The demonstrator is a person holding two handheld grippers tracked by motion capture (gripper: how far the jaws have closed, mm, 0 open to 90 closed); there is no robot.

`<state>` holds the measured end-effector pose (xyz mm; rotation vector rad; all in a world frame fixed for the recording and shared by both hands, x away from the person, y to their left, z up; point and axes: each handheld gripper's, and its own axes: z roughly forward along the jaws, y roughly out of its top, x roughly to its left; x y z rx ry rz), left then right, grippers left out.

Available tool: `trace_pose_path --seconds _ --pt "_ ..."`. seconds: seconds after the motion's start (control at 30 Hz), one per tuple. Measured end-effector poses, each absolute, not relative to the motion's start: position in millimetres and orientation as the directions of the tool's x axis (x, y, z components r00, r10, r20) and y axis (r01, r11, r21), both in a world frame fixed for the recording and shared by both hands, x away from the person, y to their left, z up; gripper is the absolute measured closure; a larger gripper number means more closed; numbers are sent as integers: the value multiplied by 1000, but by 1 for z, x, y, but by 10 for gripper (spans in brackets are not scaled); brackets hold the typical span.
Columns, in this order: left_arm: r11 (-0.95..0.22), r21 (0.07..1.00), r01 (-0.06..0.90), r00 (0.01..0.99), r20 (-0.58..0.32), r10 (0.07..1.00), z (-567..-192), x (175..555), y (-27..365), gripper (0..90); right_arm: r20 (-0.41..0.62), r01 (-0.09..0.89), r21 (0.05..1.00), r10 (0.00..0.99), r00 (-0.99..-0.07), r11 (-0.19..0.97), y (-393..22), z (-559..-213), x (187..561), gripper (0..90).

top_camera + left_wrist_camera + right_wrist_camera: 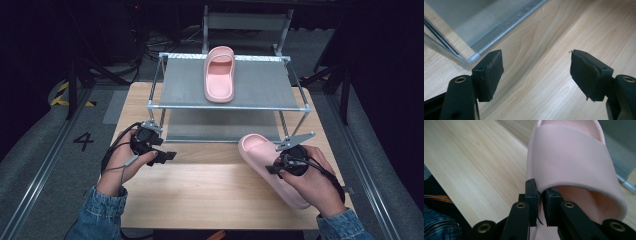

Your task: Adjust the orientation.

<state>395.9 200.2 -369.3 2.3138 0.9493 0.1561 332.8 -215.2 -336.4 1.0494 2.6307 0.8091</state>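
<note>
A light wooden table point(210, 190) carries a two-level metal rack point(228, 106) at its far half, its grey upper shelf framed by silver rails. On that upper shelf, right of centre toward the far edge, lies one pink slipper point(219, 74), sole down, with its toe band at the far end. The second pink slipper point(261, 152) sits at the near right of the table, just in front of the rack's right leg, angled with its toe toward the far left. The right gripper point(271, 169), held in the person's right hand point(312, 182), has its jaws pinched tight on the near edge of this slipper's strap; in the right gripper view the two black pads meet on the strap's rim point(539, 192), one outside and one inside the foot opening. The left gripper point(168, 156), held in the left hand point(125, 160) at the near left, is beside the rack's left leg, its jaws spread wide with only bare wood between them, and the rack's lower corner point(470, 61) just beyond the left pad. Denim sleeves point(102, 205) cover both forearms.
</note>
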Motion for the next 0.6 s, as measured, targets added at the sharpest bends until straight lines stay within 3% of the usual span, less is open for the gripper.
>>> trace_pose_path --seconds 0.6 --pt "-586 563 583 761 -124 637 -370 399 200 218 37 550 565 647 -762 615 -205 -266 331 826"
